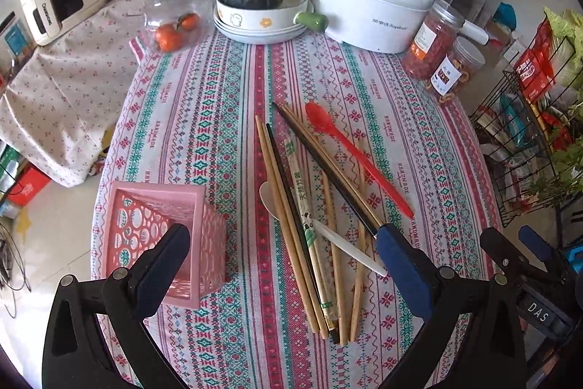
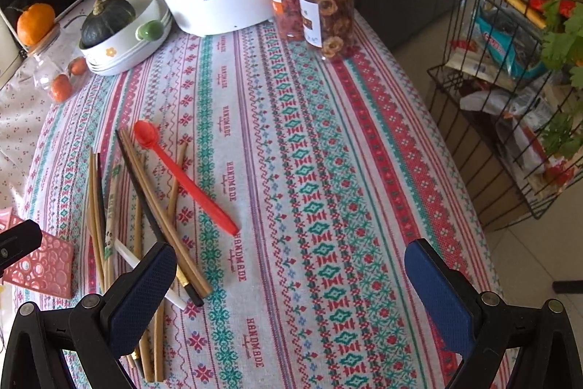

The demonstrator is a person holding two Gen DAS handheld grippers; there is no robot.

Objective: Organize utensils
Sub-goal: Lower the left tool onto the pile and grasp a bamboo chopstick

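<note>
Left wrist: patterned tablecloth [image 1: 204,119], wire rack [image 1: 528,141] beside.

A loose pile of bamboo and dark lacquered chopsticks [image 1: 309,236] is lying fanned out across the patterned cloth, with a white plastic spoon [image 1: 342,246] tucked among them. A long-handled red plastic spoon [image 1: 355,157] is resting flat just beside the pile, bowl pointing away. A pink perforated plastic utensil holder [image 1: 164,236] is lying tipped on its side near them.

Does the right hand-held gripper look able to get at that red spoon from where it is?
Probably yes. The right hand-held gripper is open and empty, and the red spoon lies flat on the tablecloth with its handle end clear of the chopsticks, nothing over it.
</note>
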